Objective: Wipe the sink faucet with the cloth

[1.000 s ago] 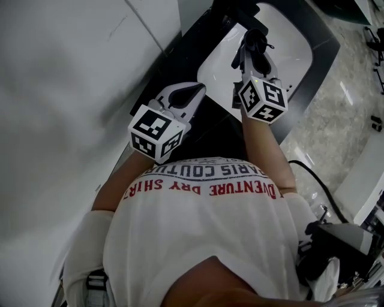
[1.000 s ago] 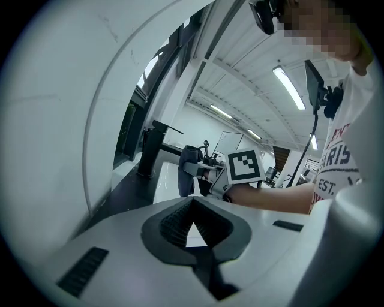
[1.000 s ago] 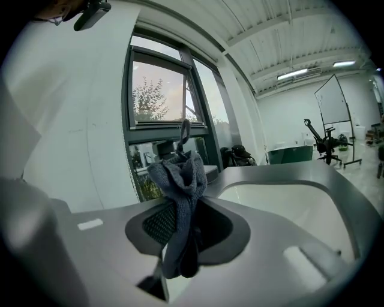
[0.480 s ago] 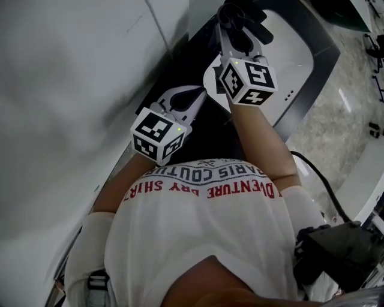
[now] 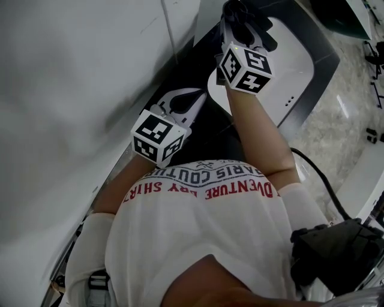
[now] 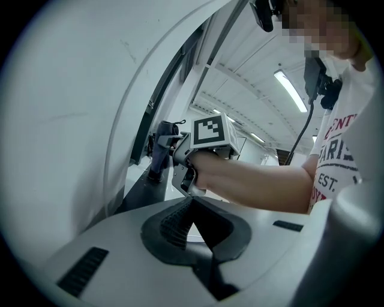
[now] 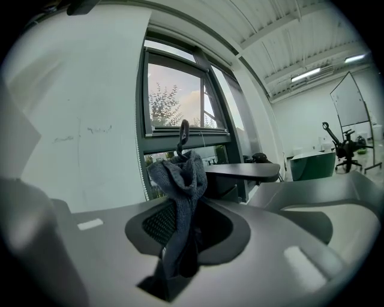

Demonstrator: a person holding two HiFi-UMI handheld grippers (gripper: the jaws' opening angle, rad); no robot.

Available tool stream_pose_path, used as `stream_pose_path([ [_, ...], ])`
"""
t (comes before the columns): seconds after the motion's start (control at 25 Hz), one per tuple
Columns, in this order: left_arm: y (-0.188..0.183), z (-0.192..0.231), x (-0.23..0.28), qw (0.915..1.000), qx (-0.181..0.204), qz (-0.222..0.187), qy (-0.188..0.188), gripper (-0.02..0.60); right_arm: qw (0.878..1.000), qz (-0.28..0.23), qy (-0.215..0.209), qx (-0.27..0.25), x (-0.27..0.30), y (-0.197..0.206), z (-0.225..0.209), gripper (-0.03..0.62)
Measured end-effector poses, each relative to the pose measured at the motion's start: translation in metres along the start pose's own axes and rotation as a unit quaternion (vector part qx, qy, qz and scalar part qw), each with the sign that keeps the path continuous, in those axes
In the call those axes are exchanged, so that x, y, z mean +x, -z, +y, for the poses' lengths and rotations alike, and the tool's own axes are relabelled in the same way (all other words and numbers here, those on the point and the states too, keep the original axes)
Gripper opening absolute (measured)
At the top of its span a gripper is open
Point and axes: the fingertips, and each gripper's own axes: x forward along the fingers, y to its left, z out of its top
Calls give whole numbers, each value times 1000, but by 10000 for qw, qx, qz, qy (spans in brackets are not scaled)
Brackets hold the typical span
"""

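Two grippers show in the head view: the right gripper (image 5: 240, 18) at the sink's (image 5: 297, 57) back rim, the left gripper (image 5: 187, 102) beside the sink. Left gripper view: jaws pressed together, empty. Right gripper view: jaws clamp the cloth (image 7: 180, 186); the faucet is unclear. Wiping probably needs steady, wrapped contact.

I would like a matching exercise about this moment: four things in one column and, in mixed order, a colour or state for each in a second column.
Column one:
1. left tongs
2. right tongs
3. sink
4. cloth

Column two:
A. white
B. closed, with nothing between them
C. grey and bunched up
D. closed on fabric

Pairs: 1-B, 2-D, 3-A, 4-C
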Motion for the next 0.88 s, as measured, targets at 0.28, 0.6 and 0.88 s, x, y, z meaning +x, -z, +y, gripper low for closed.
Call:
stream_pose_path([
  [0.28,0,-4,3,10000,7,13,38,0,9999,-24,79,-103,-15,1,-11,77],
  [0.6,5,-8,8,9999,17,49,90,0,9981,-98,533,-308,-76,12,-64,77],
  [0.88,0,-20,17,9999,-10,-51,150,0,9989,-87,402,-214,-92,10,-77,77],
])
